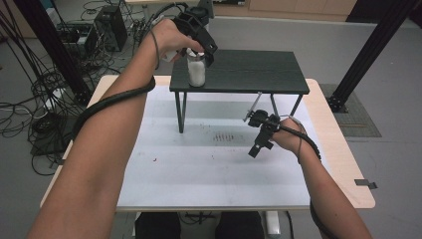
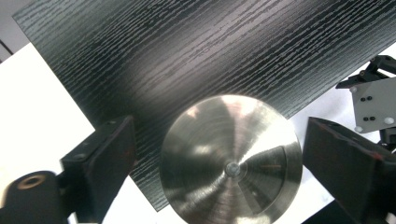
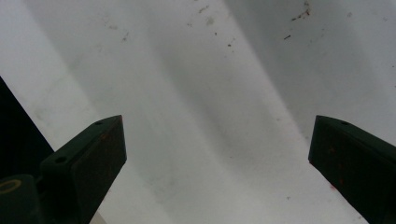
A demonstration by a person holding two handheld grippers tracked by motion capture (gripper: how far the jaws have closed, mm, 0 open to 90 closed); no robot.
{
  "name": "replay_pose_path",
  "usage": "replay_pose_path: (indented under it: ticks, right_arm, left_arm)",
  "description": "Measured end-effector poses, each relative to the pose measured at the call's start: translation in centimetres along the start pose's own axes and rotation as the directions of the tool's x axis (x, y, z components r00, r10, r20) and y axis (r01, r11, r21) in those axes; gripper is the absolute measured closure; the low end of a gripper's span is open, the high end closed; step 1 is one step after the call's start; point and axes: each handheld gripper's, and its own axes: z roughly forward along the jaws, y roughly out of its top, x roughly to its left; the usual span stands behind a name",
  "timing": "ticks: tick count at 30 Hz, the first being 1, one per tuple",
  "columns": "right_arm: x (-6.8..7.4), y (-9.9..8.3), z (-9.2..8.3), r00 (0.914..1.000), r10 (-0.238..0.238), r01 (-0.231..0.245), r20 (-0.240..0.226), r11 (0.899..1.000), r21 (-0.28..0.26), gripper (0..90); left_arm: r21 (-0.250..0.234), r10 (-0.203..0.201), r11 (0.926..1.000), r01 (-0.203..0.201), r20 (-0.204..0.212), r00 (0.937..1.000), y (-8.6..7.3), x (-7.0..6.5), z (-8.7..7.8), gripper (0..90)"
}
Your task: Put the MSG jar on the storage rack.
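L tongs (image 1: pixel 201 52) open astride upright jar (image 1: pixel 196 72) on shelf (image 1: pixel 249 69), R tongs (image 1: pixel 261 134) open, empty

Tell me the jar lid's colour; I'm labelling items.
Shiny brushed silver lid, clearest in the left gripper view.

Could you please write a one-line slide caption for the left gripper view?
Open left gripper straddling the shaker's steel lid above the dark shelf.
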Motion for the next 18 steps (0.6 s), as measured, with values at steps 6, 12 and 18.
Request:
replay_pose_path:
  ticks: [6, 12, 18]
  right_arm:
    - [-0.1, 0.0, -0.1, 0.9999, 0.002, -0.002, -0.011, 1.0, -0.004, 4.1]
    - [0.1, 0.0, -0.1, 1.0, 0.002, -0.002, -0.005, 1.0, -0.001, 4.1]
    - [0.3, 0.1, 0.0, 1.0, -0.002, 0.002, 0.001, 1.0, 0.002, 4.1]
  left_arm:
    - [0.001, -0.028, 0.9996, 0.028, 0.018, 0.9995, 0.0, 0.5, -0.2, 0.3]
    - [-0.01, -0.022, 0.9997, 0.022, 0.004, 0.9997, -0.3, 0.3, -0.7, 0.4]
    - [-0.038, -0.001, 0.9993, 0.0, -0.021, 0.9998, -1.1, -0.2, -1.9, 1.2]
